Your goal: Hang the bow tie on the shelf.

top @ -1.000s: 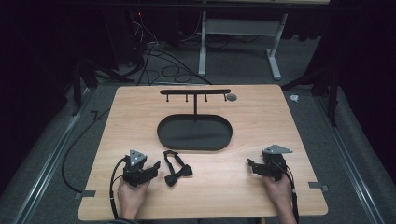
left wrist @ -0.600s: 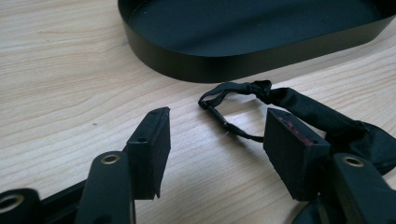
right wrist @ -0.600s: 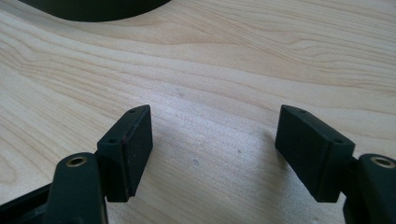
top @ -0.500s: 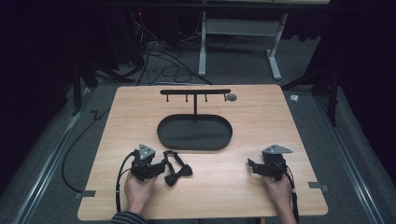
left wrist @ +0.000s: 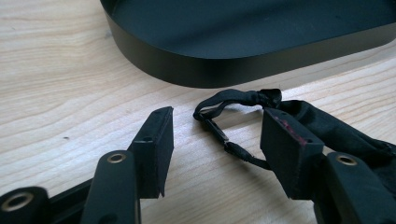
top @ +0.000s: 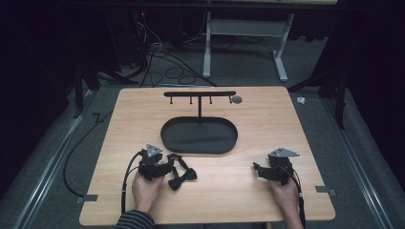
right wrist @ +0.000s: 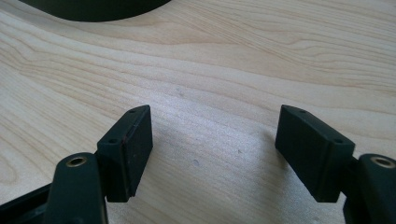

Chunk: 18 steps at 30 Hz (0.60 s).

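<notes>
On one wooden table (top: 267,124): one tray (top: 198,135), one bow tie (top: 181,175), two grippers, left (top: 168,166) and right (top: 258,170), jaws apart.

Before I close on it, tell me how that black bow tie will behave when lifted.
The bow tie is probably floppy: its thin strap already lies in a loose, kinked loop on the table. It looks light, being soft fabric. Grabbed by the strap alone, the bow would likely dangle and swing.

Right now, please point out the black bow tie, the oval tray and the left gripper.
bow tie (top: 182,177), high view, on its bow.
oval tray (left wrist: 243,65), left gripper view, on its outer wall.
left gripper (left wrist: 215,140), left gripper view, midway between its open fingertips.
</notes>
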Motion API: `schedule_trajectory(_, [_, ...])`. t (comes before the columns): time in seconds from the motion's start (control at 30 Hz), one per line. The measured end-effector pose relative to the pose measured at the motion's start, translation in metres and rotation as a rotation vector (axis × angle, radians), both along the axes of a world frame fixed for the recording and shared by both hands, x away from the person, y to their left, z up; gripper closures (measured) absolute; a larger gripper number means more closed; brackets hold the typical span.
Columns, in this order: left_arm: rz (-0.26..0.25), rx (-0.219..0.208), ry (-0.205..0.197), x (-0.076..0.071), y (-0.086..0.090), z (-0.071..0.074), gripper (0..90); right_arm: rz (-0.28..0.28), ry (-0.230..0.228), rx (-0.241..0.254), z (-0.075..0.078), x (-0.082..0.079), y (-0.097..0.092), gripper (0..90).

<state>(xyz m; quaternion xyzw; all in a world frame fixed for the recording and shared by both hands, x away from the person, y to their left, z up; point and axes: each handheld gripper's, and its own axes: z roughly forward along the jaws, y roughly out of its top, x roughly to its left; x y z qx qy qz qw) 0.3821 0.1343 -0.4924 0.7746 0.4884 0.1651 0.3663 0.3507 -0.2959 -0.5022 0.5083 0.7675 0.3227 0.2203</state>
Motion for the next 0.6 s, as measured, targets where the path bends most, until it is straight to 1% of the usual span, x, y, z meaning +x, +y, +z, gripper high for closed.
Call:
schedule_trajectory(0.13, [0.001,0.026,0.012,0.003,-0.005,-0.006,46.5,0.000,0.000,0.000,0.000,0.000,0.000,28.7])
schedule_trajectory(0.3, [0.004,0.046,0.004,0.003,-0.007,-0.007,51.5,0.000,0.000,0.000,0.000,0.000,0.000,28.7])
schedule_trajectory(0.4, [-0.014,0.094,-0.018,0.001,-0.010,-0.007,57.5,0.000,0.000,0.000,0.000,0.000,0.000,28.7])
schedule_trajectory(0.43, [-0.025,0.092,-0.023,0.000,-0.011,-0.007,60.6,0.000,0.000,0.000,0.000,0.000,0.000,28.7])
schedule_trajectory(0.47, [-0.025,0.092,-0.023,0.000,-0.011,-0.007,63.2,0.000,0.000,0.000,0.000,0.000,0.000,28.7])
schedule_trajectory(0.5, [-0.036,0.095,-0.023,-0.001,-0.011,-0.007,63.2,0.000,0.000,0.000,0.000,0.000,0.000,28.7])
schedule_trajectory(0.53, [-0.041,0.091,-0.025,-0.001,-0.012,-0.007,66.5,0.000,0.000,0.000,0.000,0.000,0.000,28.7])
schedule_trajectory(0.6, [-0.045,0.092,-0.026,-0.001,-0.012,-0.007,67.7,0.000,0.000,0.000,0.000,0.000,0.000,28.7])
